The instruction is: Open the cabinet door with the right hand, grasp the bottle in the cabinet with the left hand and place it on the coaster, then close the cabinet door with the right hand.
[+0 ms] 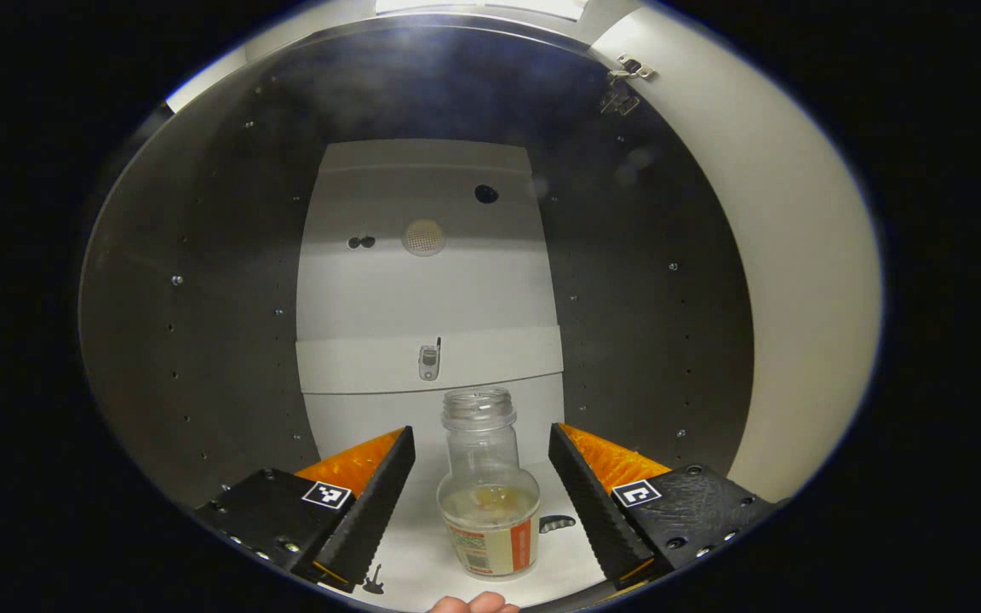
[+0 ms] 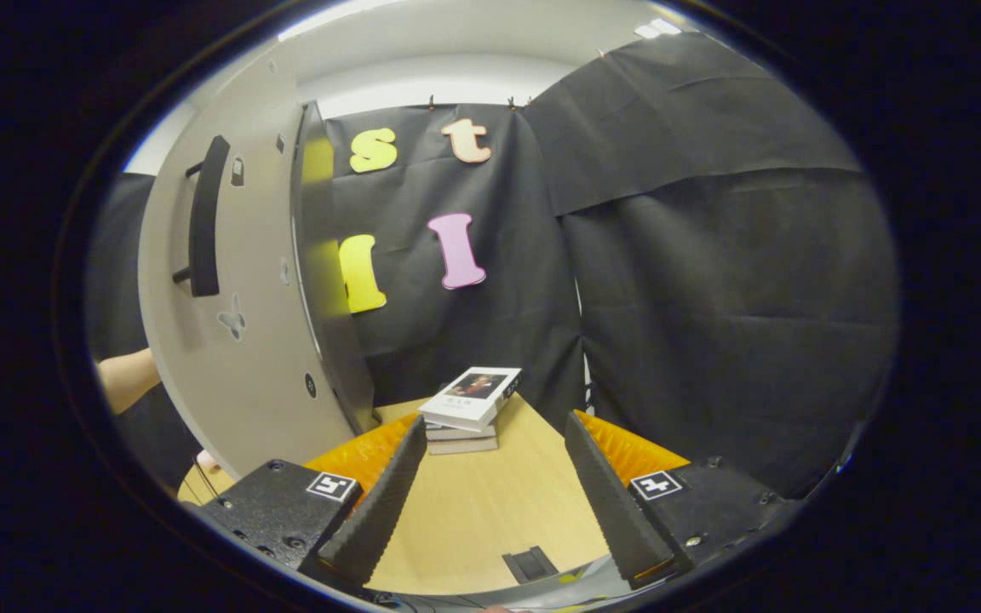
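Left gripper (image 1: 482, 477) reached into the open cabinet (image 1: 201, 281), fingers spread wide to either side of the bottle (image 1: 488, 494) and apart from it, with a gap on each side. Bottle stood upright on the pale cabinet floor (image 1: 422, 553), between the two fingers; clear, uncapped, narrow at the neck and broader at the base, with a little yellowish liquid low inside and a label around the bottom. Dark side walls of the cabinet curved up on both sides; pale back panel (image 1: 427, 281) behind the bottle, with small holes and a round vent. Hinge (image 1: 624, 85) seen at upper right, on the pale edge. Fingertips of a hand (image 1: 473, 604) just visible at the bottom edge. In the right gripper view, right gripper (image 2: 490, 477) spread wide and holding nothing, hovering above the light wooden table (image 2: 490, 511). Cabinet door (image 2: 261, 323) stood swung open at the left, with its dark handle (image 2: 203, 217) well apart from the gripper. Small stack of books (image 2: 469, 409) lay on the far part of the table, near the black cloth wall (image 2: 712, 298). Forearm (image 2: 129, 379) showed beyond the door's left edge. Small dark object (image 2: 529, 564) rested on the table's near edge; too small to tell what.
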`<state>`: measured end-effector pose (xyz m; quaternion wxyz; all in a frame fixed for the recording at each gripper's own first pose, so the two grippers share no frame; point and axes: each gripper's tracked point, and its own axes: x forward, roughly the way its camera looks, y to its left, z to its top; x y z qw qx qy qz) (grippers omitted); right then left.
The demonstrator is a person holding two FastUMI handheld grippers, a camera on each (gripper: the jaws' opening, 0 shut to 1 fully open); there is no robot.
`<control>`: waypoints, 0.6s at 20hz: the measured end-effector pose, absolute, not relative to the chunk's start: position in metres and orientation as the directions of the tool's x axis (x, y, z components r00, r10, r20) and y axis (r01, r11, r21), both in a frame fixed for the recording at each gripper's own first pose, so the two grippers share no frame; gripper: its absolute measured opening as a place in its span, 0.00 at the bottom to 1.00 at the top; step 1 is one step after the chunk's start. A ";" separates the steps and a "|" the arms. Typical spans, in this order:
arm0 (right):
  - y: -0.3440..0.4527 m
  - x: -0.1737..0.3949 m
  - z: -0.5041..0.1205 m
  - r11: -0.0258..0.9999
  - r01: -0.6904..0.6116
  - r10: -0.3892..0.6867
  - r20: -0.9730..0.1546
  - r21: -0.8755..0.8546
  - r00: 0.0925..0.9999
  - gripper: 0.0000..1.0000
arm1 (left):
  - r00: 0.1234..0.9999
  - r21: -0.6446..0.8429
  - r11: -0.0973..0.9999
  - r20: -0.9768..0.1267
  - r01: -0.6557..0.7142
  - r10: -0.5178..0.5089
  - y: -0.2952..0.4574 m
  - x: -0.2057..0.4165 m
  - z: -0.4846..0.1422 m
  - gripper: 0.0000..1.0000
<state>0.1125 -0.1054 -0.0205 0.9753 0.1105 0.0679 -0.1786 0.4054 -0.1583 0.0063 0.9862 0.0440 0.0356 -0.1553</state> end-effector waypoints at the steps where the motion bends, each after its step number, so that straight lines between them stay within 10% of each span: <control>1: -0.106 0.113 -0.020 0.911 0.364 -0.334 -0.171 0.193 0.927 1.00 | 0.950 0.076 0.948 -0.083 0.309 -0.303 -0.159 0.409 0.007 0.95; 4: -0.109 0.114 -0.019 0.912 0.363 -0.334 -0.166 0.193 0.928 1.00 | 0.953 0.073 0.953 -0.102 0.294 -0.286 -0.155 0.416 0.004 0.84; 7: -0.109 0.116 -0.021 0.914 0.358 -0.329 -0.163 0.192 0.930 1.00 | 0.959 0.075 0.960 -0.106 0.271 -0.263 -0.150 0.420 0.004 0.49; 9: -0.106 0.118 -0.023 0.916 0.351 -0.321 -0.168 0.196 0.932 1.00 | 0.963 0.072 0.964 -0.111 0.255 -0.247 -0.146 0.420 0.005 0.55; 12: -0.102 0.122 -0.024 0.921 0.335 -0.305 -0.168 0.200 0.937 1.00 | 0.972 0.069 0.972 -0.086 0.226 -0.220 -0.133 0.411 0.019 0.37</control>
